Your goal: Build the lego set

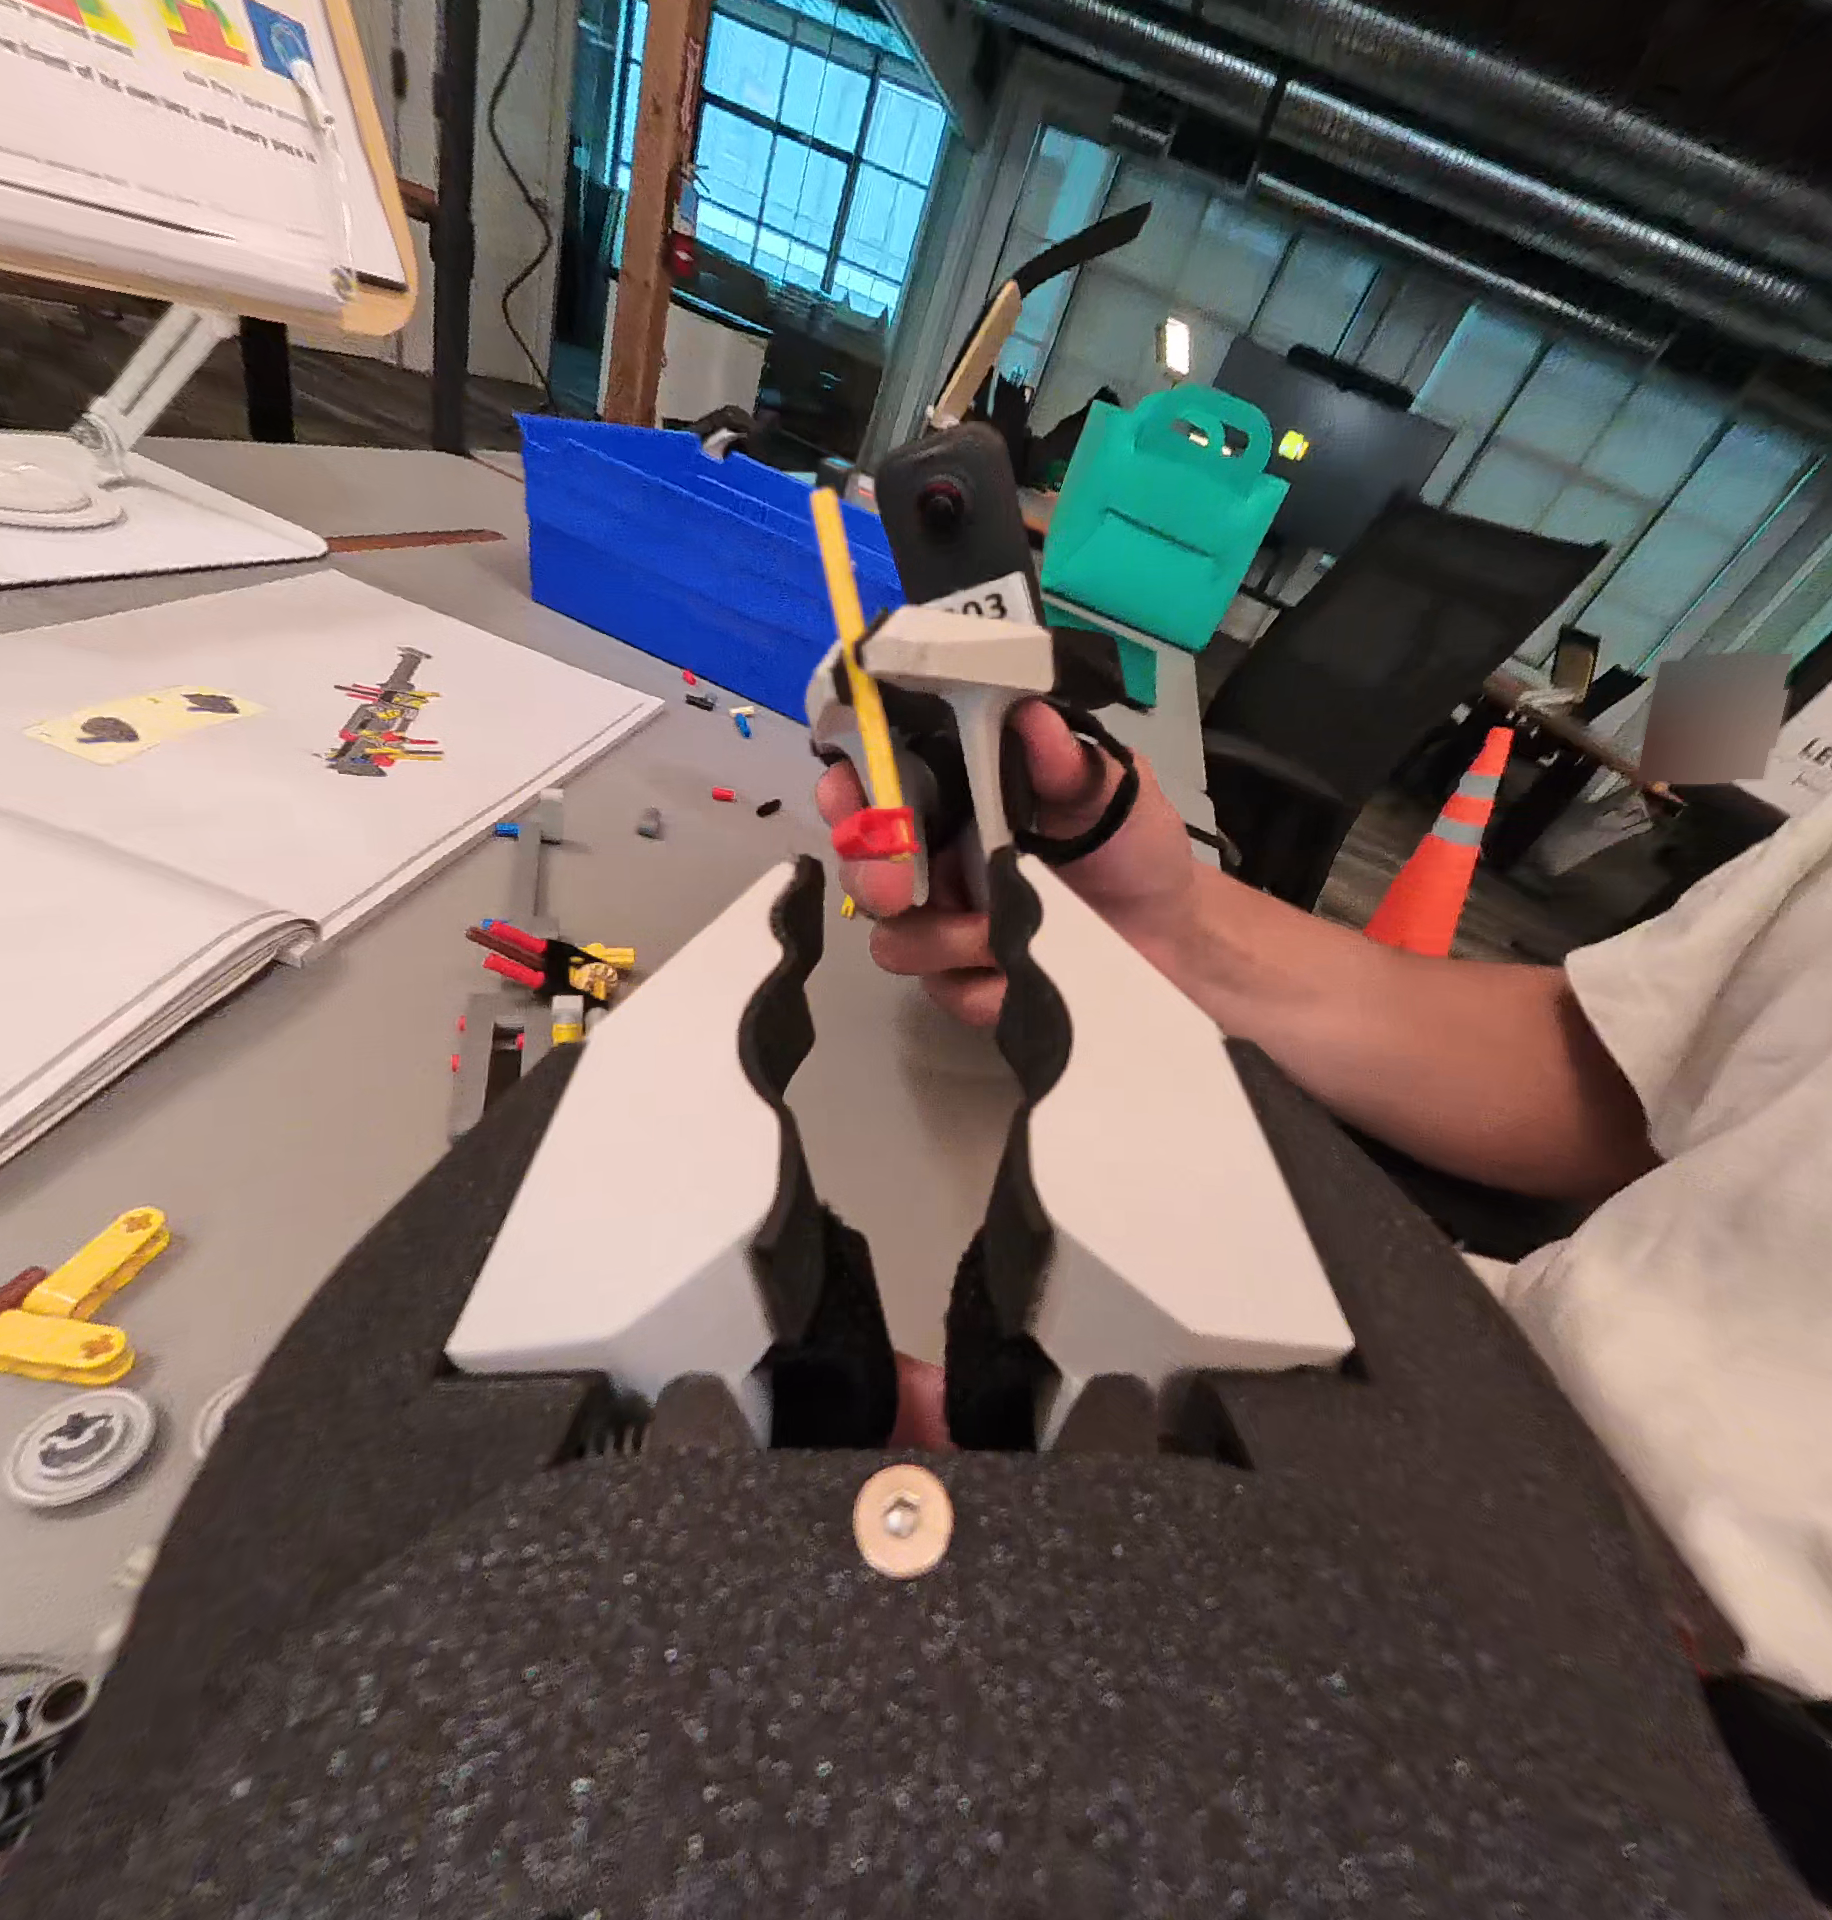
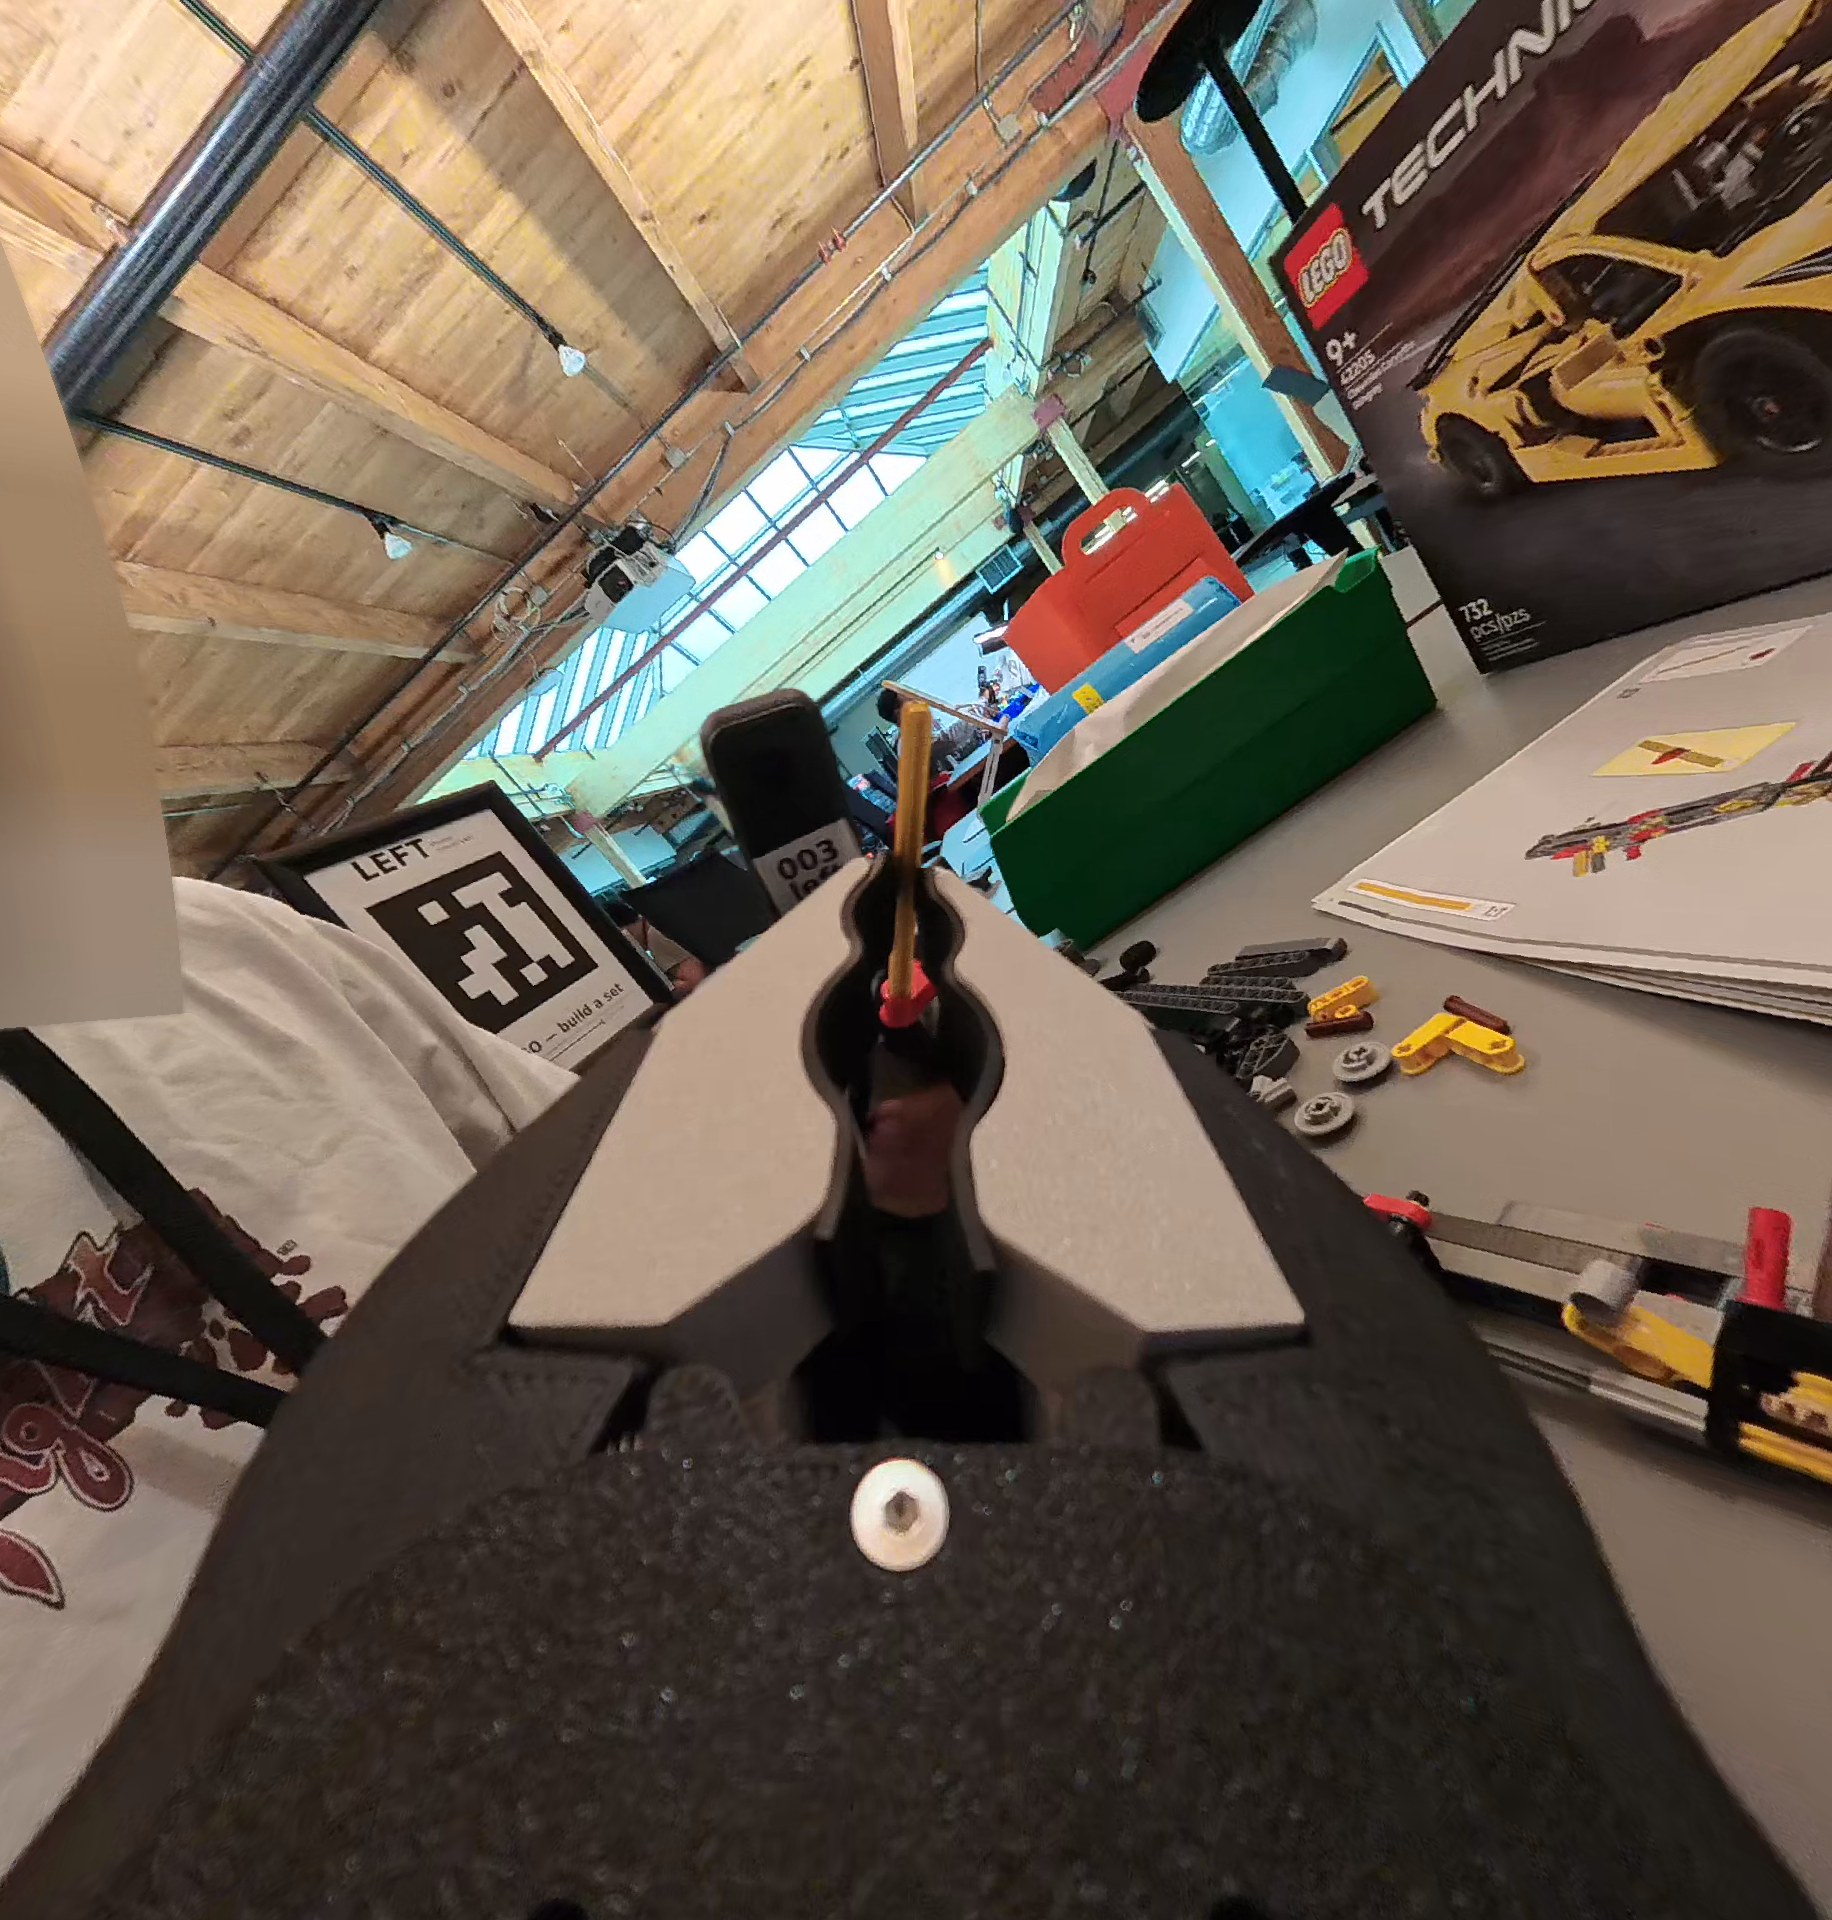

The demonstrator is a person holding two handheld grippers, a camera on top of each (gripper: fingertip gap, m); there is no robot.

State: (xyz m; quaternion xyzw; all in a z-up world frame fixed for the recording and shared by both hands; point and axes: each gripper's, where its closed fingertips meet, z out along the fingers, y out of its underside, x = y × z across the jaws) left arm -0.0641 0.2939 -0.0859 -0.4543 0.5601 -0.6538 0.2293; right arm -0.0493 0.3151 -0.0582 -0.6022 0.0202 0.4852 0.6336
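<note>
My right gripper (image 2: 896, 914) is pinching a yellow axle (image 2: 907, 842) with a red bush (image 2: 904, 1003) on it, lifted above the grey table (image 2: 1618, 1122). My left gripper (image 1: 907, 883) is gaping with nothing in it, facing that axle. Loose parts (image 2: 1457, 1039), the half-built chassis (image 1: 548, 966), the instruction booklet (image 1: 216, 810) and a blue bin (image 1: 683, 561) are crowding the table around them.

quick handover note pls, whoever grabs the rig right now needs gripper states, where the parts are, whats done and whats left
Right gripper: shut on yellow axle with red bush, held in the air.
Left gripper: open, empty, facing it.
Table: partly built chassis, loose yellow connector, grey gears, manual open.
Done: bush on axle.
Left: likely fit the axle into the chassis, then the rest.
</note>
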